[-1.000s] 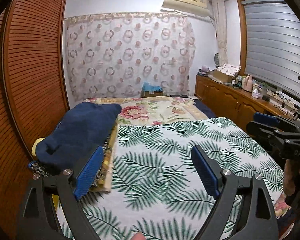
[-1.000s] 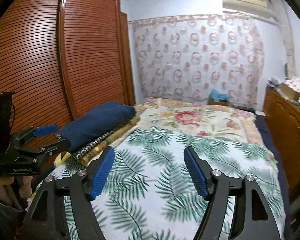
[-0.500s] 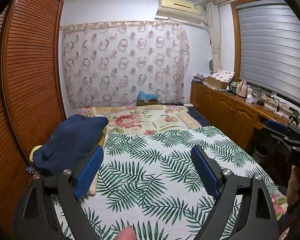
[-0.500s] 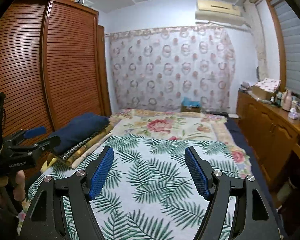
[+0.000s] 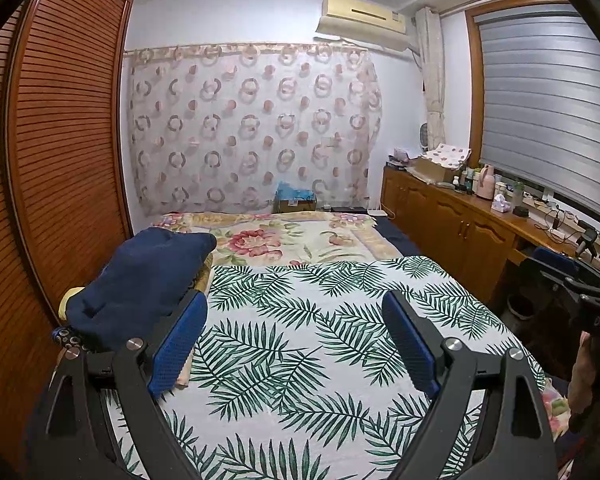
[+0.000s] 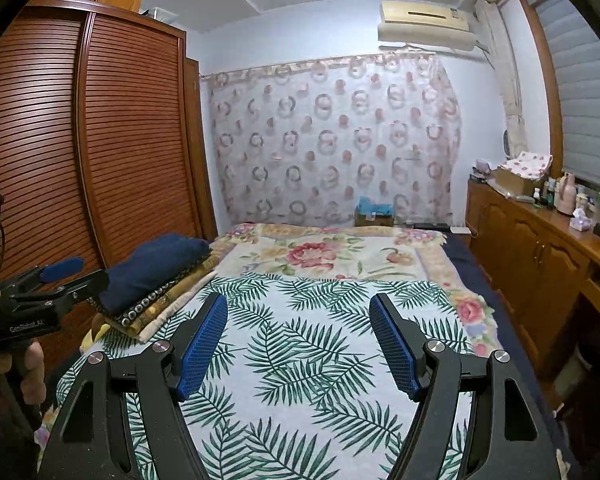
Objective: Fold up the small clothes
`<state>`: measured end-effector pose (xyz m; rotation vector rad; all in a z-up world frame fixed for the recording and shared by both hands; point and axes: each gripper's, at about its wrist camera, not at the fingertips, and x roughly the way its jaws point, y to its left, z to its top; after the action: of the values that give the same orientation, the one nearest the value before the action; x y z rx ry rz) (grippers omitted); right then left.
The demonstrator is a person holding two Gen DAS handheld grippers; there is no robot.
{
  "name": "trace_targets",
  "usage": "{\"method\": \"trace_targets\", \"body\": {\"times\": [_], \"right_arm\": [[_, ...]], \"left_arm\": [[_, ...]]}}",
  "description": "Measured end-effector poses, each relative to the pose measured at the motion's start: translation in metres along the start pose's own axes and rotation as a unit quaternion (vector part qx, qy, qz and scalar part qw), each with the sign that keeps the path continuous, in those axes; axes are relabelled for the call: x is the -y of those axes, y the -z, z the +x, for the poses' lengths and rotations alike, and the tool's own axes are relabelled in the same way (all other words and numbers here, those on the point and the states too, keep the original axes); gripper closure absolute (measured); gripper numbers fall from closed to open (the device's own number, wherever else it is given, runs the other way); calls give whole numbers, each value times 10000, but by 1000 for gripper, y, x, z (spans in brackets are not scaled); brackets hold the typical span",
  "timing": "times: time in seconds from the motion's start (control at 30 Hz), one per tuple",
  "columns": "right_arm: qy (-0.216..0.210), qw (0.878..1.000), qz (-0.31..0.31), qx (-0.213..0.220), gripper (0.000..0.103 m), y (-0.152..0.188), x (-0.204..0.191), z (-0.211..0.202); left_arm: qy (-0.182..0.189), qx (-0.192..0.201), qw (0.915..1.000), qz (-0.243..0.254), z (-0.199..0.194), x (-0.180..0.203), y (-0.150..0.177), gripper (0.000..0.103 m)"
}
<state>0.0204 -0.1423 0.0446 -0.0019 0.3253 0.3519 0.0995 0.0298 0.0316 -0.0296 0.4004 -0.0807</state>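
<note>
Left wrist view: left gripper [image 5: 294, 334] and right gripper [image 6: 298, 342] hang wide and empty over the palm-print sheet [image 5: 320, 320]; folded clothes stack [image 5: 140, 280] sits ahead-left. Next garment should be laid flat, edges squared.

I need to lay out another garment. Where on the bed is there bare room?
The palm-leaf sheet is bare from the folded stack on its left to its right edge, and back to the floral blanket. The left edge by the wardrobe is crowded.
</note>
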Motion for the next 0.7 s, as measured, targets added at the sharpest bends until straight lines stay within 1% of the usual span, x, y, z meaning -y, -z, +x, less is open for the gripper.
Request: {"method": "trace_targets", "body": {"times": [0.7], "right_arm": [[-38,10000,4,-15,28,0,14,7]], "left_arm": [[-8,6,10000,-19,-1,0,0,14]]}}
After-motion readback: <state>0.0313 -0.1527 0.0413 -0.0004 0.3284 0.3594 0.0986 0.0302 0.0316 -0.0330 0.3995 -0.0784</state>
